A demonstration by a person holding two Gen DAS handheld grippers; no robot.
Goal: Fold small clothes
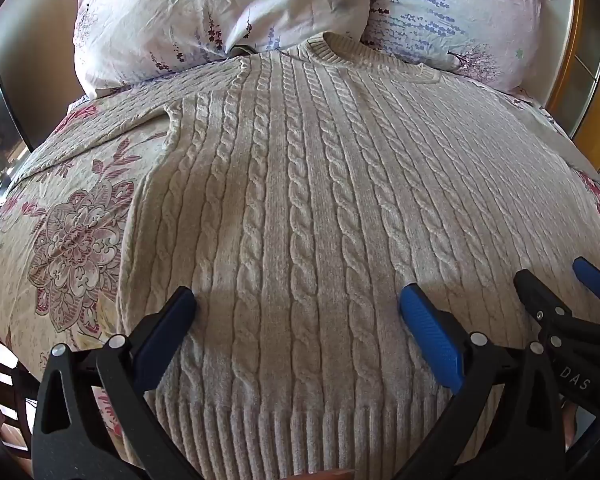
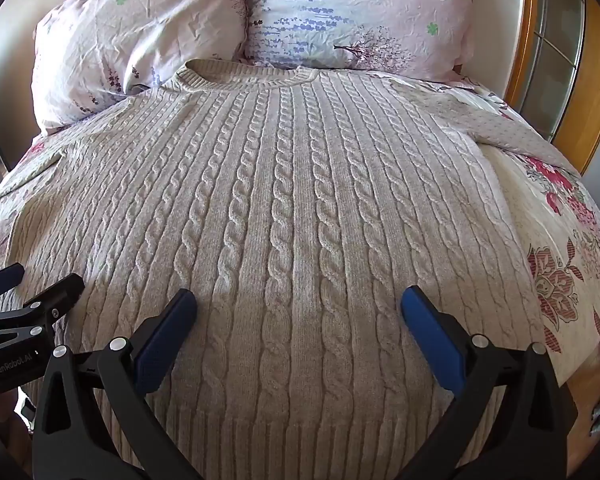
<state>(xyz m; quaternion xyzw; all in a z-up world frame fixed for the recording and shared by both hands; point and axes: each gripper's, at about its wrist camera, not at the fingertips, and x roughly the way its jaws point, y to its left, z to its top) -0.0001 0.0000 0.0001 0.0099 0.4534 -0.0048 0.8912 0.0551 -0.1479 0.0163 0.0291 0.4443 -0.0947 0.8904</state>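
Cable-knit sweater is spread flat on the bed, collar at 12 o'clock by the pillows, hem at 6. Left hand-held gripper and right hand-held gripper hover side by side over the hem, both spread wide and empty, probably lining up the first fold.

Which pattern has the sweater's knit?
Cream cable knit sweater, ribbed at the hem; clearest in the right wrist view.

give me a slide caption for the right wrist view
Open right gripper poised above a cream cable-knit sweater laid flat on a floral bedspread.
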